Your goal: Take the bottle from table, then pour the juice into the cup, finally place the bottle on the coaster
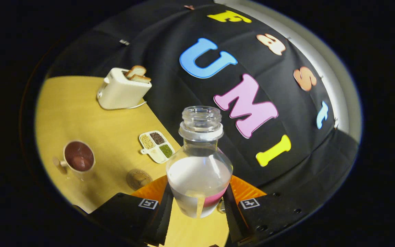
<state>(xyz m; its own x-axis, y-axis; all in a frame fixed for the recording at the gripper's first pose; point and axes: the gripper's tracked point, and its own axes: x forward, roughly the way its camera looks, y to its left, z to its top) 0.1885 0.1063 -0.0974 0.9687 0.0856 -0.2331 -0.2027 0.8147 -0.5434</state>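
1. The jaws of the gripper (199, 202) pinch the lower body of the bottle (199, 171), one on each side.
2. The bottle (uncapped, partly filled with pale liquid) is lifted and tilted above the surface (81, 103).
3. Beyond the jaws lie the coaster (138, 178) and a divided dish (156, 146).
4. Farther off stand the cup (79, 156) and a toaster (122, 90).

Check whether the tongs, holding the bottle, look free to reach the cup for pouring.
Probably yes. The tongs grip the uncapped bottle, lifted above the table; nothing stands between it and the cup. The coaster lies flat beside that path.
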